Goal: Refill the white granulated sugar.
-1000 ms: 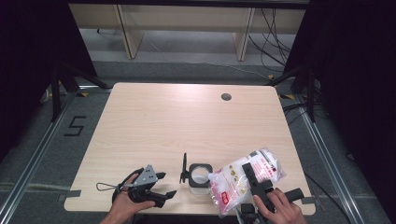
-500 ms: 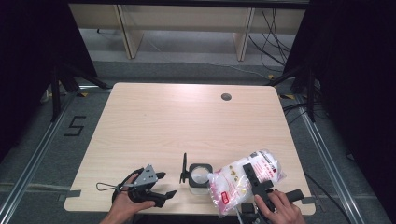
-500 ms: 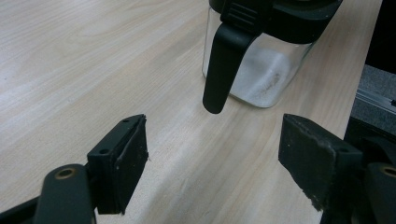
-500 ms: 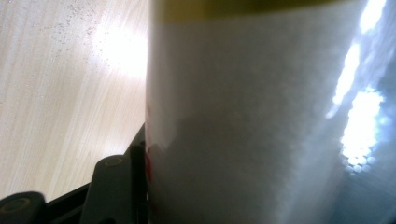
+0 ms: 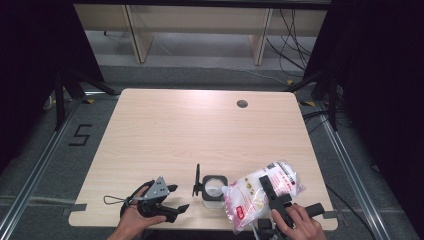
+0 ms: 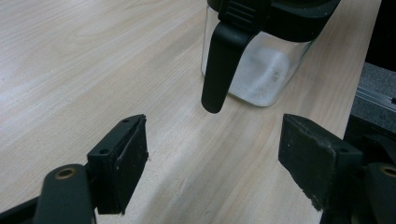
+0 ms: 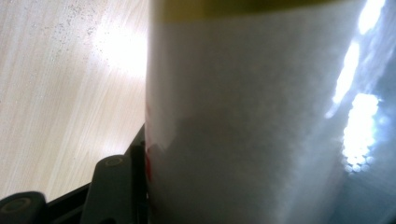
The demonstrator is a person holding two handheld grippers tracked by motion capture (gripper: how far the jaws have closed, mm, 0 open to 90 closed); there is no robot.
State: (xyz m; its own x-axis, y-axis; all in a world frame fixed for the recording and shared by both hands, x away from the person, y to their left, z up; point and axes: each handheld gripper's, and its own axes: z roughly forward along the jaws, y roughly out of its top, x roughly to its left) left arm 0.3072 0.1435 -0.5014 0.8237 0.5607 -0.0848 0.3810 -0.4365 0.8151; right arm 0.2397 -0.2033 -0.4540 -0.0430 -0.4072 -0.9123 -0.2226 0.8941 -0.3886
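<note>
Clear plastic, white-filled, the bag [image 5: 260, 192] lies tilted at the lower right of the high view, clamped by the right hand-held gripper [image 5: 272, 192], its corner over the square glass jar [image 5: 214, 187]. At lower left, the left hand-held gripper [image 5: 177, 200] rests on the counter [image 5: 200, 130], jaws spread, grasping nothing.

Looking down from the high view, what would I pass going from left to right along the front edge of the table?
Left hand-held gripper → black flip-up lid → small clear jar → plastic bag of white powder, gripped by the right hand-held gripper.
</note>
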